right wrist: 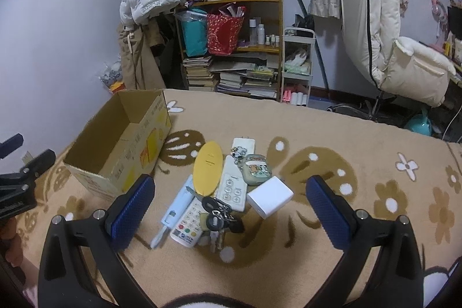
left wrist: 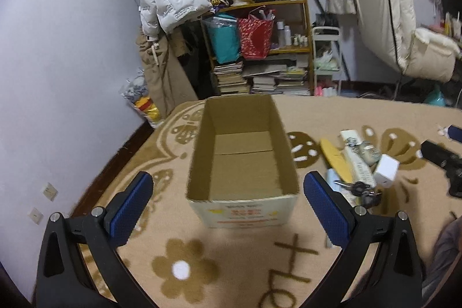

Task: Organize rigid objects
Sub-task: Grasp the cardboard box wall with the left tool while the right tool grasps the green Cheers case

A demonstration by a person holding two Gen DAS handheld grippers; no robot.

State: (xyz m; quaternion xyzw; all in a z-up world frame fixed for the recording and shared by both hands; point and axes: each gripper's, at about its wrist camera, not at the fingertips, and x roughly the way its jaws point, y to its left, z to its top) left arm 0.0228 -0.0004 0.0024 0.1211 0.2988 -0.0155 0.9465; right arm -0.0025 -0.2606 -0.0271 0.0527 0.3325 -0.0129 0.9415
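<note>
Two tools: the left tool (left wrist: pixel 228 204) and the right tool (right wrist: pixel 229 205) both stand spread wide with nothing between their blue pads.
Left tool: hangs over the carpet (left wrist: pixel 231 256), its pads flanking the near end of the cardboard box (left wrist: pixel 242 160) without touching it.
Cardboard box: open at the top, nothing inside, at 12 o'clock from the left tool; in the right wrist view it lies at 10 o'clock (right wrist: pixel 115 146).
Right tool: hangs above a cluster of small items at its 12 o'clock, clear of all of them.
Yellow oval case (right wrist: pixel 208 167): at the far left of the cluster, its near end lying over the pale blue slim case (right wrist: pixel 177 202).
White remote (right wrist: pixel 233 184): just right of the yellow oval case, running toward 12 o'clock.
Keypad remote (right wrist: pixel 189 222): nearest the tool, beside the pale blue slim case.
Bunch of keys (right wrist: pixel 219 217): lies across the near ends of both remotes.
White cube (right wrist: pixel 270 197): at 1 o'clock, just beside the white remote.
Green earbud case (right wrist: pixel 257 169): just beyond the white cube, touching the white remote.
Bookshelf (right wrist: pixel 231 48): against the far wall at 12 o'clock, well apart from the cluster.
</note>
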